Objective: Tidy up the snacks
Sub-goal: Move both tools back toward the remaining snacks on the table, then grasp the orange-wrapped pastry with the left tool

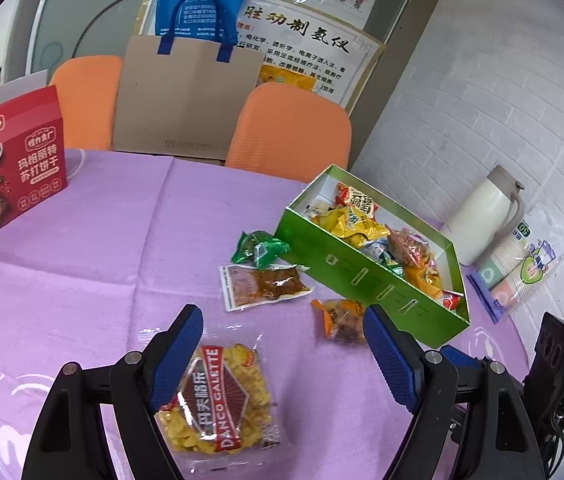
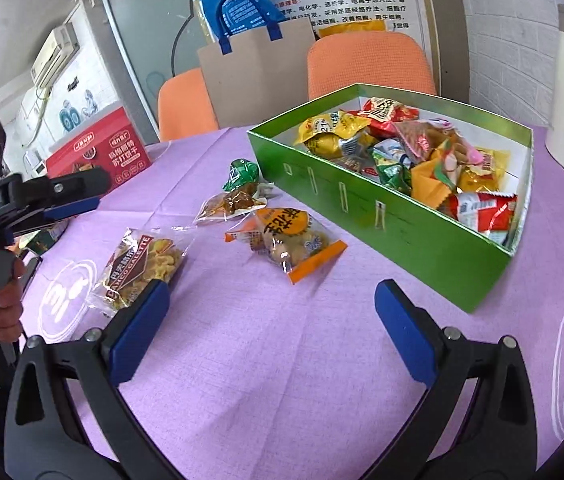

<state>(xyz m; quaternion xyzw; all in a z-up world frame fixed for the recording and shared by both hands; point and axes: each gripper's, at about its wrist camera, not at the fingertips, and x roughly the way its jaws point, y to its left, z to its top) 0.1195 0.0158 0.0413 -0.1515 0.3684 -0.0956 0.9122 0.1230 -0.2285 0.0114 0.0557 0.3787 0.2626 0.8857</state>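
The left tool (image 1: 282,344) stands wide open above the table (image 1: 102,240), which has a purple cloth, and it holds nothing; its two blue pads are apart, and the clear packet of yellow galette crackers (image 1: 222,396) lies flat on the cloth under its left pad, not gripped. The right tool (image 2: 272,312) is also wide open and empty, with only bare cloth between its pads. In the right wrist view the green box (image 2: 401,216) sits at about 1 o'clock from this tool, already holding many mixed snack packets. Four packets are outside the box: the orange-edged packet (image 2: 293,240) at 12 o'clock, near the box's front wall; the small packet with brown pieces (image 2: 230,204) and the green packet (image 2: 242,172) behind it at about 11 o'clock; and the galette crackers at 10 o'clock, just beside the right tool's left pad. A red cracker box (image 1: 10,168) stands upright at the far left of the table.
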